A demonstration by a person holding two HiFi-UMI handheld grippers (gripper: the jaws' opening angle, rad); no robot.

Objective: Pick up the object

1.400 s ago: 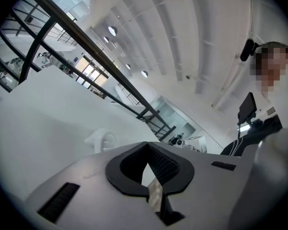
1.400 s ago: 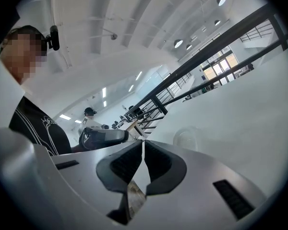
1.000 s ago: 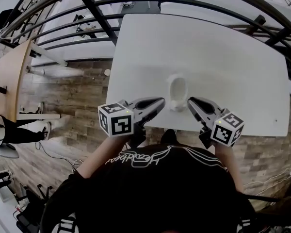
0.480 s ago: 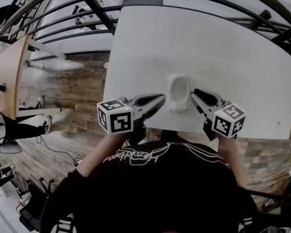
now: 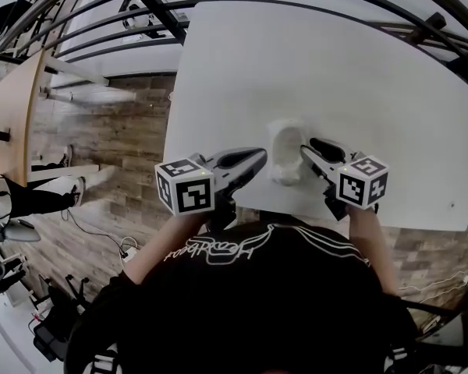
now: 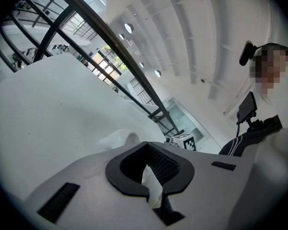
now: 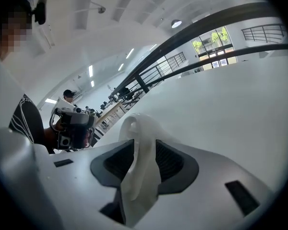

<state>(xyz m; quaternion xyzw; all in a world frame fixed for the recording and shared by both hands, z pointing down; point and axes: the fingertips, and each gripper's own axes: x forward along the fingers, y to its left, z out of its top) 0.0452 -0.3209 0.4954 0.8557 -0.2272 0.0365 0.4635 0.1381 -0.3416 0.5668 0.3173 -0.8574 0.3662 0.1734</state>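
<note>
White object (image 5: pixel 287 151): hollow, glossy shell, lying close to the near edge of the desk (image 5: pixel 335 68). Right tongs (image 5: pixel 306 152) pinch its thin right wall, which fills the gap. Left tongs (image 5: pixel 257 159) sit just left of it, narrowly parted, holding nothing. Likely light and stiff but slick, maybe brittle. The rim wall looks the best hold; grip gently.
</note>
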